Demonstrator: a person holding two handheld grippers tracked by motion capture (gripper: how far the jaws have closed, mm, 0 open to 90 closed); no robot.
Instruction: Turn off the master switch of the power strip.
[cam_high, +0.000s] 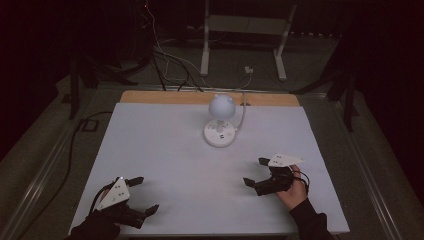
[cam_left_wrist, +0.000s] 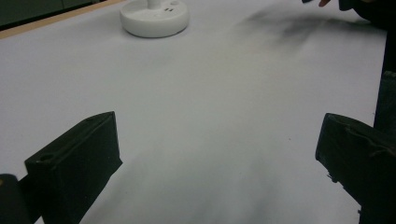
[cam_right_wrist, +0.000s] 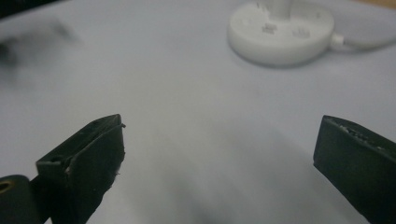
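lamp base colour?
White, like the lamp base shown best in the right gripper view.

In the left gripper view the top edge cuts the white lamp (cam_left_wrist: 154, 18) down to its round base. The right gripper view also crops the lamp (cam_right_wrist: 281, 32) above its base, and the marks on that base are too blurred to read. In the high view the left hand (cam_high: 97, 222) runs off the bottom edge.
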